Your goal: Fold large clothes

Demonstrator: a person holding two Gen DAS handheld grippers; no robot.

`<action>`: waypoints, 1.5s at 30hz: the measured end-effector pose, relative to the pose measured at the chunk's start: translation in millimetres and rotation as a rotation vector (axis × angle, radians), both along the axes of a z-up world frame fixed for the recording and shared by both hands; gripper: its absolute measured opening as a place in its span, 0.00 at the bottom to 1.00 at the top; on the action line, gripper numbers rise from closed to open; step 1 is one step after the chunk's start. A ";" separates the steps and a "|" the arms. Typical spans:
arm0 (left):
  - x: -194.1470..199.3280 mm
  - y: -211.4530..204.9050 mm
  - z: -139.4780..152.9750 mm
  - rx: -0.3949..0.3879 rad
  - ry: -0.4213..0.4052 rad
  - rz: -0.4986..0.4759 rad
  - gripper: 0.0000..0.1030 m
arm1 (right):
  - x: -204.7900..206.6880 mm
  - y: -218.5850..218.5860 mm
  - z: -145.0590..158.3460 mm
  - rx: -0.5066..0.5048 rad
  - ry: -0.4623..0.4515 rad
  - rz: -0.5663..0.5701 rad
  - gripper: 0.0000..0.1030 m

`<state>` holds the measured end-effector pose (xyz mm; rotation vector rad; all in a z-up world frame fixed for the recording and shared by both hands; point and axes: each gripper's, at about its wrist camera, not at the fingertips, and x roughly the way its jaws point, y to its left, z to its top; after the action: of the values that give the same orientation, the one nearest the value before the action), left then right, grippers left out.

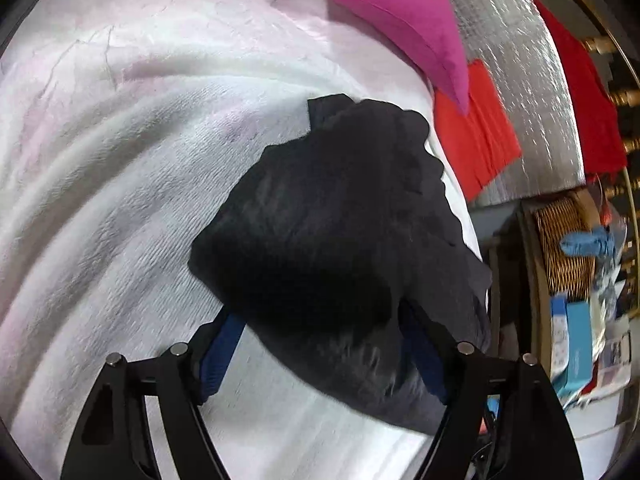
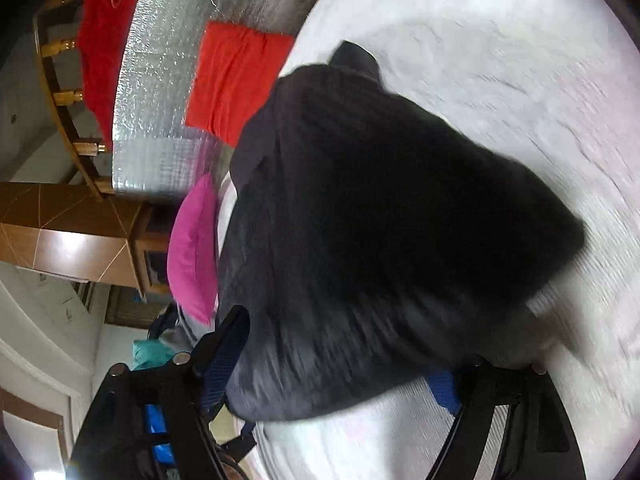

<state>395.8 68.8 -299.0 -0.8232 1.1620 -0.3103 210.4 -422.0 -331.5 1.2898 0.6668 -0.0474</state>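
A bundled black garment (image 1: 340, 232) lies on the white bedspread (image 1: 120, 160) near the bed's right edge. My left gripper (image 1: 320, 344) has its blue-padded jaws spread wide on either side of the garment's near end, and the cloth covers its fingertips. In the right wrist view the same black garment (image 2: 380, 232) fills the middle. My right gripper (image 2: 344, 364) is also spread wide around the garment's near end, fingertips hidden under the cloth. The bedspread (image 2: 500, 60) shows behind it.
A magenta pillow (image 1: 400, 20) and an orange-red folded cloth (image 1: 476, 128) lie at the bed's far right, on a silver quilted cover (image 1: 520, 80). A red cloth (image 1: 588, 100) hangs on a wooden rail. A wicker basket (image 1: 564, 240) and boxes stand beside the bed.
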 end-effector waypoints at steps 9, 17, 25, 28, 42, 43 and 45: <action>6.5 -2.0 -5.9 0.005 0.016 0.078 0.41 | 1.8 0.1 5.3 -0.143 -0.016 -0.064 0.42; -28.7 3.2 37.3 0.058 -0.082 0.026 0.29 | -32.0 8.0 44.3 -0.237 -0.080 -0.025 0.38; -55.0 14.0 -7.6 0.039 0.020 -0.008 0.52 | -51.7 -2.2 2.4 -0.110 0.017 0.015 0.52; -59.1 27.5 0.9 0.013 0.040 -0.027 0.53 | -59.9 -11.4 17.3 -0.125 0.040 0.050 0.55; -50.7 60.2 71.9 0.331 -0.128 -0.064 0.66 | -85.1 -58.7 82.5 -0.437 0.079 -0.004 0.68; -42.8 52.8 69.7 0.347 -0.122 -0.077 0.66 | -72.3 -58.9 77.2 -0.439 0.105 0.002 0.68; -27.8 34.6 58.6 0.386 -0.102 -0.112 0.66 | -45.4 -55.5 64.3 -0.424 0.148 0.023 0.67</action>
<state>368.1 103.4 -240.4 -0.4005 1.1277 -0.2079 165.0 -477.4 -267.2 0.8756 0.7510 -0.2547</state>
